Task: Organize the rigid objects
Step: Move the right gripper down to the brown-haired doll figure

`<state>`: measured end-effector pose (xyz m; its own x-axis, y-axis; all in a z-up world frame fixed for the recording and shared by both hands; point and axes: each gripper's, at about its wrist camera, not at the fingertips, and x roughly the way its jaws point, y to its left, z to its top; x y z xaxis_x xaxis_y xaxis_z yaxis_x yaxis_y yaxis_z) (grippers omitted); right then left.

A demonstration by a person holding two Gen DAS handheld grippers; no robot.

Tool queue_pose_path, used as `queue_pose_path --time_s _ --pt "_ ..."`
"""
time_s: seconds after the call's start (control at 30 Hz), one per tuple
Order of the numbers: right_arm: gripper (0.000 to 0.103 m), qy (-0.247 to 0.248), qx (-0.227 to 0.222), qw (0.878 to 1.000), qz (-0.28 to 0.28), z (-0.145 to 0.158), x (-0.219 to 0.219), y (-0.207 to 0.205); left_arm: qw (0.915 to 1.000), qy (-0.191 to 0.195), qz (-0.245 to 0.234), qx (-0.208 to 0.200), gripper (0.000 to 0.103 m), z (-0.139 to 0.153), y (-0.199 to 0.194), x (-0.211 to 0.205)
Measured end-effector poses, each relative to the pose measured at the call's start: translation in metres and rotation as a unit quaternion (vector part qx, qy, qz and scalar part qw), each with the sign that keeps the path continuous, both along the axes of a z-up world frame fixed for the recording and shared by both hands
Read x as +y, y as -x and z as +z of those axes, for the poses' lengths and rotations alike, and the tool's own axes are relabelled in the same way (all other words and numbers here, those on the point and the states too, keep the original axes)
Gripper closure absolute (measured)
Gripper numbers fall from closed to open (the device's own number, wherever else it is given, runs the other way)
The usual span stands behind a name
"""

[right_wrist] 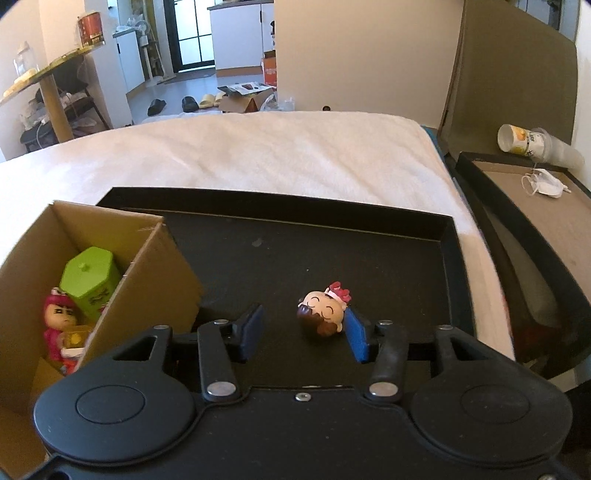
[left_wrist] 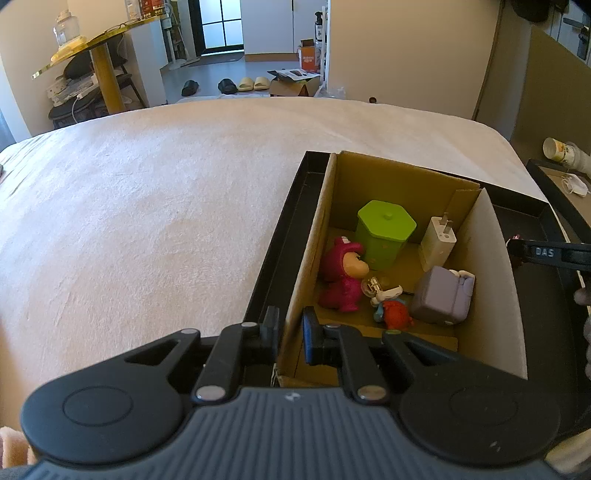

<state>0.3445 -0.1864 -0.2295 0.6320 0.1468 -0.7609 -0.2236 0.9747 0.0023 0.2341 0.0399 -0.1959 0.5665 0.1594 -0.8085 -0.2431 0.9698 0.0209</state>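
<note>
place: home, bedroom open to a hallway
work surface: bed (left_wrist: 166,206) under a pale fuzzy blanket
floor: 2 pairs of slippers (left_wrist: 225,85), 1 black, 1 cream, lined up near a dark glass-paned door (left_wrist: 221,26)
furniture: round gold-edged side table (left_wrist: 92,44) with a glass jar (left_wrist: 65,26); white cabinets (right_wrist: 240,35) behind
clutter: open cardboard boxes (left_wrist: 293,83) on the floor, paper cup (right_wrist: 524,142) and face mask (right_wrist: 546,186) beside the bed

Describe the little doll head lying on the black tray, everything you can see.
The doll head is a small glossy figure, plastic by its look: pale face, closed smiling eyes, brown hair, red-and-white headpiece. It lies tipped on its side on the black tray, outside the cardboard box, between the open right gripper's fingers, against the right one.
</note>
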Motion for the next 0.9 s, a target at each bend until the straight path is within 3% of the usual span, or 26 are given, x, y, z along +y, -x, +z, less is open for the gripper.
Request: queue_pose_path --time_s 0.23,0.33,0.4,0.73,0.8,0.9 --pt "0.054 0.007 0.003 1.000 0.001 -0.013 0.008 -0.012 1.0000 0.004 0.002 -0.001 0.091 -0.001 -0.001 0.000" --pt "0.082 0.028 -0.004 1.000 -0.001 -0.015 0.011 -0.012 1.0000 0.008 0.002 -0.001 0.091 -0.001 0.000 0.002" --pt "0.090 0.022 0.000 1.000 -0.002 -0.014 0.010 -0.010 0.9999 0.011 0.003 -0.001 0.091 -0.001 0.000 0.003" --pt "0.092 0.014 0.013 1.000 0.002 -0.007 0.000 0.015 1.0000 0.008 0.000 -0.001 0.091 -0.001 0.000 0.002" --pt "0.103 0.008 0.014 1.000 0.001 -0.005 -0.004 0.023 1.0000 0.008 -0.001 -0.001 0.091 -0.001 0.001 0.002" --pt "0.103 0.000 0.018 1.000 0.001 -0.002 -0.010 0.032 1.0000 0.009 0.000 -0.001 0.091 0.000 0.000 0.002"
